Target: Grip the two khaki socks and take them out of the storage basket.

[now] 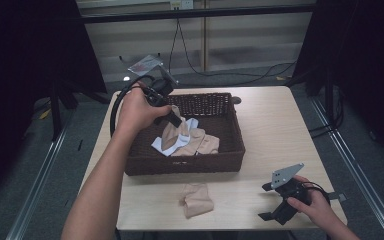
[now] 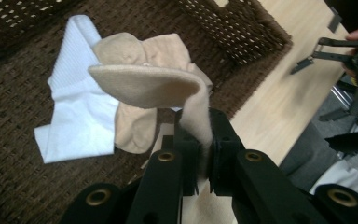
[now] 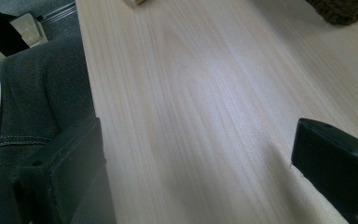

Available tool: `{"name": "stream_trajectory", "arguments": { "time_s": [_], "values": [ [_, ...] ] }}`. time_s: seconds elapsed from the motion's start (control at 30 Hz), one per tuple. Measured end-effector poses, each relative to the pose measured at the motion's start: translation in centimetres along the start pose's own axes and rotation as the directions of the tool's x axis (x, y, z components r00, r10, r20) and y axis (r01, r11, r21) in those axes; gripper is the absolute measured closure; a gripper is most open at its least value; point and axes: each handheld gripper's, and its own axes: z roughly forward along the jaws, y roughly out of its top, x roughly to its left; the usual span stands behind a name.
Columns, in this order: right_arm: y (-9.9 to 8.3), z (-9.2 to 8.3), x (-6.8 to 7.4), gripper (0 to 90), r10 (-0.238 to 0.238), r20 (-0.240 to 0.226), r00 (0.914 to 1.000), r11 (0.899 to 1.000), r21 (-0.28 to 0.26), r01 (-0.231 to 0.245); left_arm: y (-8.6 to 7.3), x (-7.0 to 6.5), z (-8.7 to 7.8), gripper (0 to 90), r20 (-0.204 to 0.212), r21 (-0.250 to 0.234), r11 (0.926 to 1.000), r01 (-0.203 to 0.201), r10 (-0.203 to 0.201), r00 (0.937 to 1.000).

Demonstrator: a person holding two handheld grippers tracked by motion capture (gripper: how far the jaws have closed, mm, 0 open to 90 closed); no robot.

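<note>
My left gripper [image 1: 172,119] hangs over the far-left part of the brown wicker basket [image 1: 232,131], and its jaws are pinched on a beige sock [image 2: 168,88]. In the left gripper view the sock's narrow end runs down between my two black jaws, which press together on it, while the wider part curls up and away from them toward the basket floor. In the high view that same sock [image 1: 172,132] hangs from the jaws down into the basket.

Under the held sock, on the basket floor, lies a white sock [image 2: 81,112], spread flat, and on top of it and just to its right more beige socks [image 2: 135,128] lie bunched together. In the high view this pile [image 1: 200,142] sits near the middle of the basket, touching the hanging sock's lower end.

Another beige sock [image 1: 196,199] lies crumpled on the bench [image 1: 275,125] in front of the basket, near the bench's near edge, apart from both grippers.

My right gripper [image 1: 270,202] rests low at the near-right corner of the bench, well apart from the basket. Its jaws are spread wide with bare wood [image 3: 205,102] between them and nothing held.
</note>
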Motion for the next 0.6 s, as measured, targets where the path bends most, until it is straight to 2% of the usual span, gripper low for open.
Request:
{"name": "stream_trajectory", "arguments": {
  "time_s": [0.07, 0.27, 0.5, 0.6],
  "values": [
    [0.0, 0.0, 0.0, 1.9, -0.001, -0.001, 1.0000, 1.000, 0.000, 0.001, 0.0, -0.4, -0.1, 84.2, 0.009, -0.003, 1.0000, -0.006, 0.006, 0.9999],
    [0.0, 0.1, 0.0, 1.9, -0.002, -0.001, 1.0000, 1.000, 0.001, 0.002, -0.1, -2.0, -0.5, 84.1, 0.025, 0.025, 0.9971, -0.072, 0.071, 0.9972],
    [0.0, 0.0, 0.0, 2.0, -0.003, -0.002, 1.0000, 1.000, 0.002, 0.003, -0.6, -2.7, -0.6, 84.1, 0.049, 0.025, 0.9949, -0.098, 0.096, 0.9942],
    [0.0, 0.1, 0.0, 2.0, -0.004, -0.003, 1.0000, 1.000, 0.002, 0.004, -1.0, -3.6, -0.8, 84.1, 0.061, 0.023, 0.9906, -0.135, 0.133, 0.9892]
  ]
}}
